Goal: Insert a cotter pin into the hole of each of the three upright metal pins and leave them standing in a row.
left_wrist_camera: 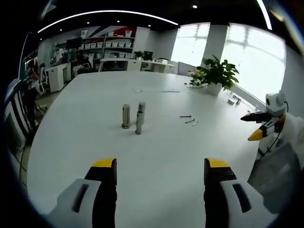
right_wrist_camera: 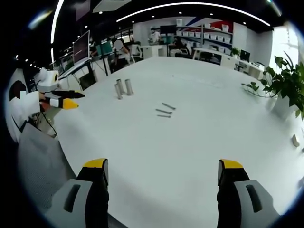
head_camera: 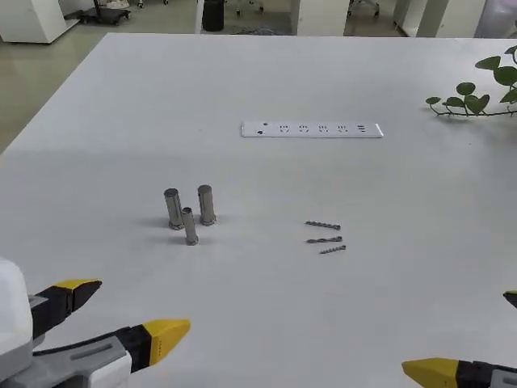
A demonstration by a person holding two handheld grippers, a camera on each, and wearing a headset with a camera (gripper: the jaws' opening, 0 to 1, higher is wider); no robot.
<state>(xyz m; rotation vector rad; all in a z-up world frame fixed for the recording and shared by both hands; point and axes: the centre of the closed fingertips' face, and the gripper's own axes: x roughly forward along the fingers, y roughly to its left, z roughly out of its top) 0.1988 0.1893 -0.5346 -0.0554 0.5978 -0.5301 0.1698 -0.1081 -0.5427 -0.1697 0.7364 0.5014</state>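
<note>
Three grey metal pins [head_camera: 191, 212] stand upright in a tight cluster on the white table, left of centre; they also appear as the pins [left_wrist_camera: 133, 117] and the pins [right_wrist_camera: 122, 87]. Three small cotter pins [head_camera: 325, 237] lie flat to their right, seen too as the cotter pins [left_wrist_camera: 188, 118] and the cotter pins [right_wrist_camera: 164, 110]. My left gripper [head_camera: 129, 311] hovers open at the near left edge, well short of the pins, its yellow tips apart with nothing between them. My right gripper [head_camera: 472, 335] is open at the near right corner, also holding nothing.
A white power strip [head_camera: 312, 129] lies flat beyond the parts. A leafy plant sprig [head_camera: 481, 93] reaches in at the far right edge. The white table [head_camera: 266, 323] stretches bare between the grippers and the parts. Office shelving and desks stand in the background.
</note>
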